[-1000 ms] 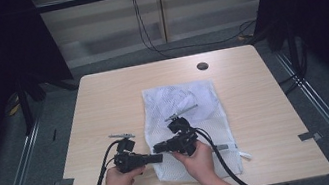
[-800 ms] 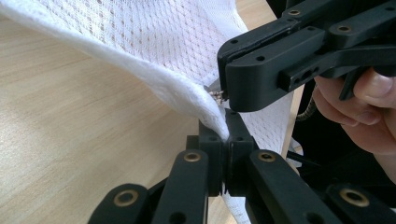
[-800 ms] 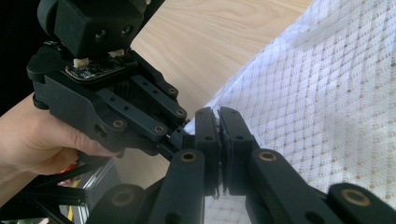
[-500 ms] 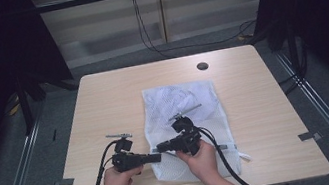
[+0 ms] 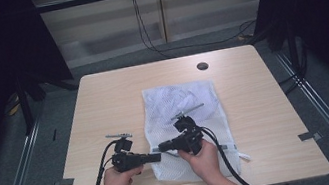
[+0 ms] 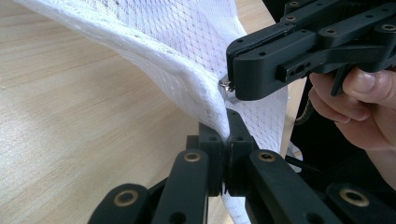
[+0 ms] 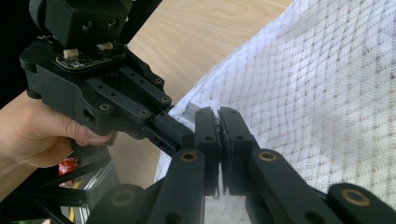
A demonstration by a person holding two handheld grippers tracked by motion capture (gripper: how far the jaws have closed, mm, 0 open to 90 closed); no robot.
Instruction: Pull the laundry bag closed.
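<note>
A white mesh bag [image 5: 185,119] lay flat on the pale wooden surface [image 5: 103,102], right of its middle and reaching toward the near edge. Both grippers met at the bag's left edge, close to the person. In the left gripper view, the left gripper [image 6: 227,140] had its jaws pressed together on the hem of the mesh, which rose from the clamp in a lifted fold [image 6: 187,70]. The right gripper [image 6: 233,86] sat just above it there, its tip against a small metal piece [image 6: 226,85] at the same hem. In the right gripper view, the right gripper [image 7: 218,123] had its jaws drawn together at the bag's edge, only a thin slit between them, with the left gripper's tip touching alongside.
</note>
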